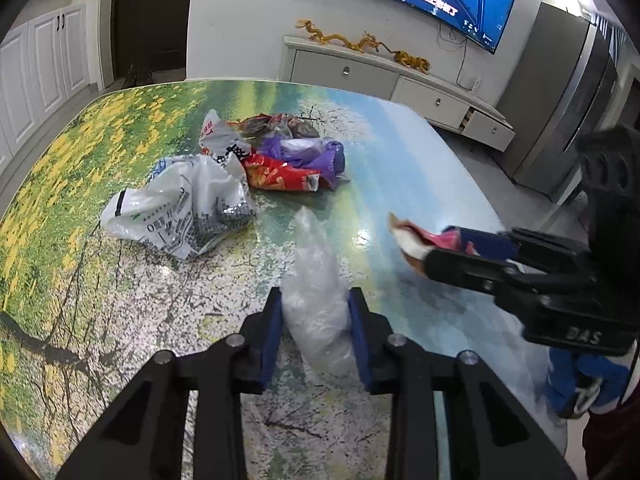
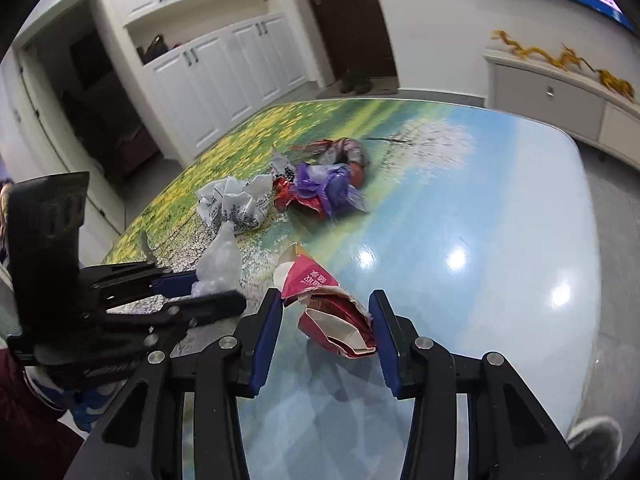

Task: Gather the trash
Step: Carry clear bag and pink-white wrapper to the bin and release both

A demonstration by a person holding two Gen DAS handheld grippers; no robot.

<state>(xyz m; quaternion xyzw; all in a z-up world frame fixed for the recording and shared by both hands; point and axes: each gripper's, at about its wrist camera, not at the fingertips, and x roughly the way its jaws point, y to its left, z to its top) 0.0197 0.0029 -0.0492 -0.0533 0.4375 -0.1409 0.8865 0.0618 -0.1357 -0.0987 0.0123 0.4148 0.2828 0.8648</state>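
Observation:
My left gripper [image 1: 316,300] is shut on a clear crumpled plastic bag [image 1: 316,280], held just above the table; the bag also shows in the right wrist view [image 2: 220,264]. My right gripper [image 2: 326,304] is shut on a torn red and white carton [image 2: 332,312], whose tip pokes past the fingers; it also shows in the left wrist view [image 1: 416,240]. A heap of trash lies further back on the table: a white printed bag [image 1: 188,208], a red snack wrapper [image 1: 280,176], a purple bag [image 1: 316,156] and a dark clear wrapper [image 1: 276,124].
The table [image 1: 420,168] has a glossy landscape print, and its right edge drops to the floor. A TV cabinet [image 1: 400,80] stands beyond. White cupboards [image 2: 224,68] and a dark door [image 2: 348,20] are at the back. A shoe [image 2: 596,440] is on the floor.

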